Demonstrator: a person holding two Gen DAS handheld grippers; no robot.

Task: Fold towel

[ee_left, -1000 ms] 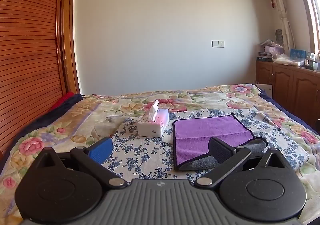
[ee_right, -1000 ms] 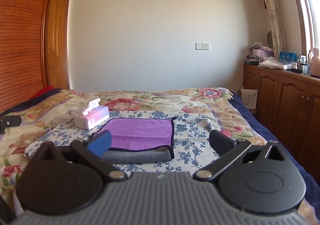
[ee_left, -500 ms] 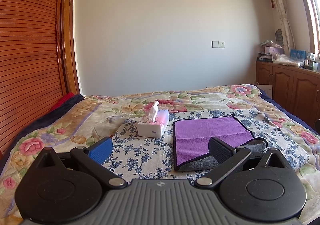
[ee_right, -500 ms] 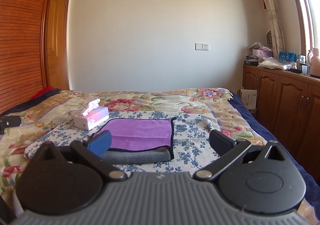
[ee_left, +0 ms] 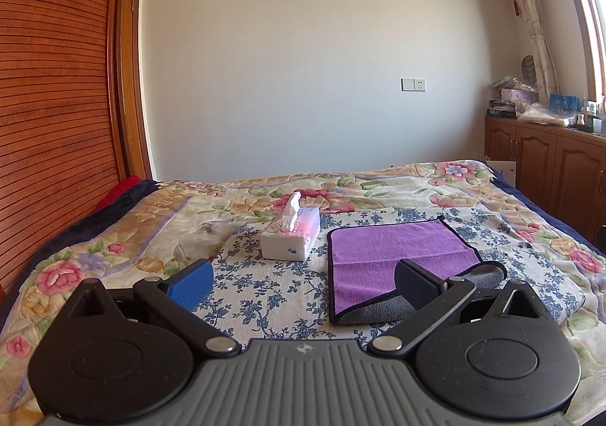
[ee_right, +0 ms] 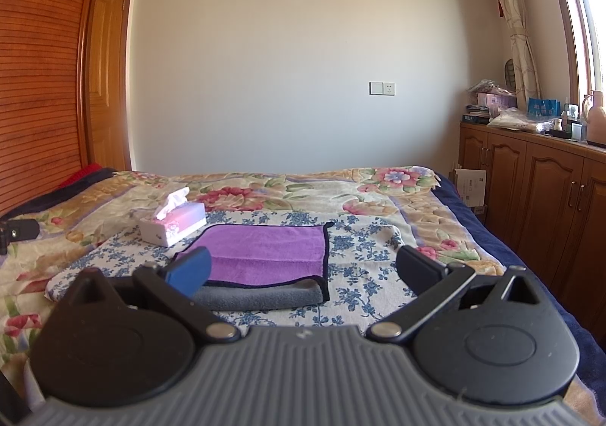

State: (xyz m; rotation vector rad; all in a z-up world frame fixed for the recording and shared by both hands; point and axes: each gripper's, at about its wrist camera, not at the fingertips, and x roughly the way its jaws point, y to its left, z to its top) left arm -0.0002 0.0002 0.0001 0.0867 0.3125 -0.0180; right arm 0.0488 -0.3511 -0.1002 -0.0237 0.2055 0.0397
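A purple towel (ee_left: 394,250) with a grey underside and dark trim lies folded on the blue-flowered cloth on the bed; its near edge shows the grey fold. It also shows in the right wrist view (ee_right: 265,252). My left gripper (ee_left: 303,280) is open and empty, held above the bed just short of the towel's left near corner. My right gripper (ee_right: 303,270) is open and empty, held short of the towel's near right edge.
A white and pink tissue box (ee_left: 291,238) stands left of the towel, also in the right wrist view (ee_right: 172,223). The floral bedspread (ee_left: 94,248) covers the bed. Wooden cabinets (ee_right: 538,191) line the right wall. A slatted wooden wardrobe (ee_left: 49,115) stands at the left.
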